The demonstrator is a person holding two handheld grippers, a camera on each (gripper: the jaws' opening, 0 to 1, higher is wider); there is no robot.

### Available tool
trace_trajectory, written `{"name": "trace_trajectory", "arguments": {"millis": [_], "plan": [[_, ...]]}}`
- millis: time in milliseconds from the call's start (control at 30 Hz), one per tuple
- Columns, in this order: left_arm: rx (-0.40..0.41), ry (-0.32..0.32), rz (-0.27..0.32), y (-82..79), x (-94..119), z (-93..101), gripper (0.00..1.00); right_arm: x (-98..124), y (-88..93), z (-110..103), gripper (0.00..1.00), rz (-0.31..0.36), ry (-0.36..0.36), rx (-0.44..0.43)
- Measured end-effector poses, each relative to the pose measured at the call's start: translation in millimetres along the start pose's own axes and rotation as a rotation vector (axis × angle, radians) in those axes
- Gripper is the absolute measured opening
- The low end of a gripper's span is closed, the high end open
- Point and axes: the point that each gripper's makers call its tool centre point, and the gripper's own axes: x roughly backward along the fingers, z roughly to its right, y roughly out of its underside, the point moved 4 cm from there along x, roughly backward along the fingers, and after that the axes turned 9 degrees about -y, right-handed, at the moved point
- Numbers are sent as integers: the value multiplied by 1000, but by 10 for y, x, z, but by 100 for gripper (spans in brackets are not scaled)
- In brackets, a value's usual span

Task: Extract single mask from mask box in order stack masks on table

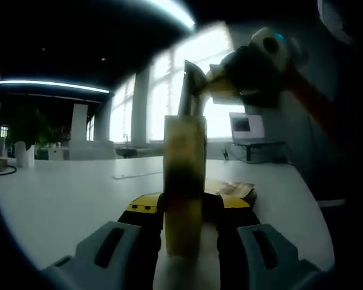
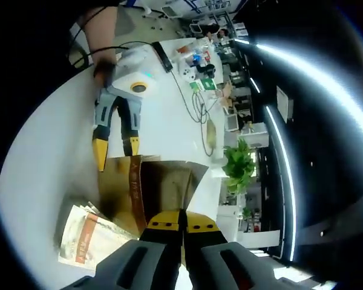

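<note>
Right gripper (image 2: 183, 232): jaws pressed together on a thin pale edge at the mouth of the mask box; I take that edge to be a single mask (image 1: 187, 90), though I cannot say for sure it is just one.
Left gripper (image 1: 184, 211): jaws closed against the two sides of the mask box (image 1: 184, 181), holding it upright on the desk (image 1: 66, 193). In the right gripper view the same left gripper (image 2: 115, 142) reaches in from the far side, its yellow tips at the box's far edge.
Mask box: brown card, top open, flaps spread, standing on the white desk.
Stack: a few wrapped masks (image 2: 88, 235) lie flat on the desk just left of the box in the right gripper view.
Step in hand: drawing the mask out of the open box, by my reading.
How to do it well: pull straight up along the box's opening, not sideways, so the mask slides free without dragging its neighbours; keep the left gripper firm so the box does not lift or tip.
Risk: too deep a pinch could bring two masks.
Next: the freed mask goes flat onto the stack beside the box.
</note>
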Motion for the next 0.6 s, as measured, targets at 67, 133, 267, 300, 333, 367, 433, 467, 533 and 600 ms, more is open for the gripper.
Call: {"name": "trace_trajectory", "arguments": {"millis": [67,133,267,300,333,367,433,467,533,600], "plan": [[0,1,0,0,-1,2,26,38,-3,20,0,-4,22,1],[0,0,-2,3,-2,2,26,71,-11,49,0,-7,52,5],[0,-1,-4,6,-5,3,26,127,2,97,0,-17,106,11],[-1,-1,-5,8,-5,1,26,143,8,110,0,-19,121,9],[-2,-1,-5,10,-5,0,26,165,11,121,0,-20,138,11],[-1,-1,-6,10,-6,2,26,185,12,125,0,-19,147,2],[-2,0,-7,15,-7,-2,26,220,8,137,0,-18,172,0],[-1,0,-8,18,-7,-6,26,246,16,143,0,-21,188,-6],[-1,0,-9,21,-7,-9,26,300,13,149,0,-30,218,-9],[-2,0,-9,20,-8,-9,26,367,24,175,0,-42,269,-21]]}}
